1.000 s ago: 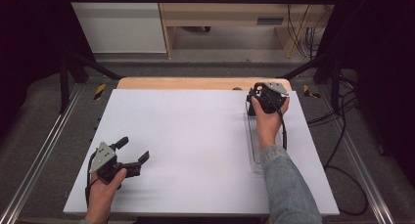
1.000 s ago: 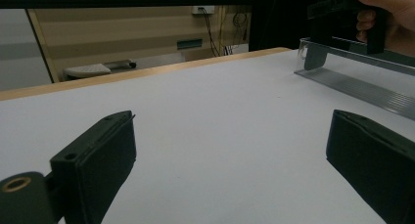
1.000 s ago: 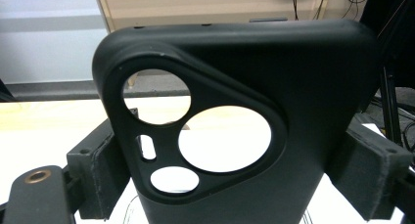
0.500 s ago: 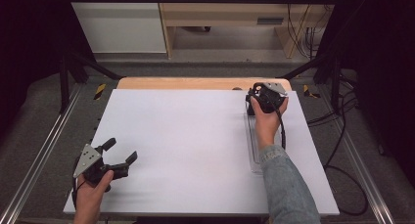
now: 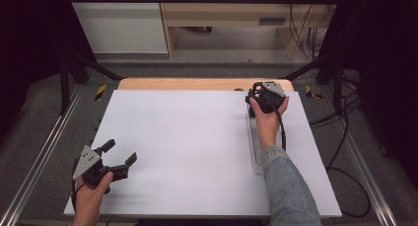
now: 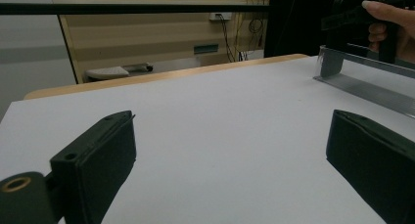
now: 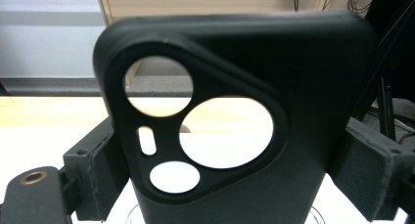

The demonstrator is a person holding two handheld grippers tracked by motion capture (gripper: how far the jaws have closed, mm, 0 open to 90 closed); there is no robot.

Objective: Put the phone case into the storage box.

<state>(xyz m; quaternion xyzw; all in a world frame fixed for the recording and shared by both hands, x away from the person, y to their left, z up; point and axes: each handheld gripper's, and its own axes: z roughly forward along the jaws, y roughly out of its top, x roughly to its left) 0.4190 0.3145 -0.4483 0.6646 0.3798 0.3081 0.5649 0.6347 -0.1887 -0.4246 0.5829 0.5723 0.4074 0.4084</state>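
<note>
A black phone case (image 7: 303, 87) with round camera cut-outs stands upright between the jaws of my right gripper (image 7: 230, 150), which is shut on its sides. In the high view the right gripper (image 5: 257, 94) is at the far right of the white table top (image 5: 197, 137), above the far end of a clear plastic tray (image 5: 256, 154). My left gripper (image 5: 121, 152) sits low at the near left corner, open, with nothing between its jaws (image 6: 230, 150). From the left gripper view, the tray (image 6: 372, 89) and the right gripper (image 6: 352, 23) lie far off to the right.
A wooden strip (image 5: 197, 84) runs along the table's far edge. Metal rails (image 5: 44, 152) flank both sides and black cables (image 5: 345, 137) trail on the floor to the right. A wooden bench (image 5: 231, 14) stands beyond the table.
My left gripper has drawn back to the left, toward the near left corner, still open. The right gripper has held its place with the case.
</note>
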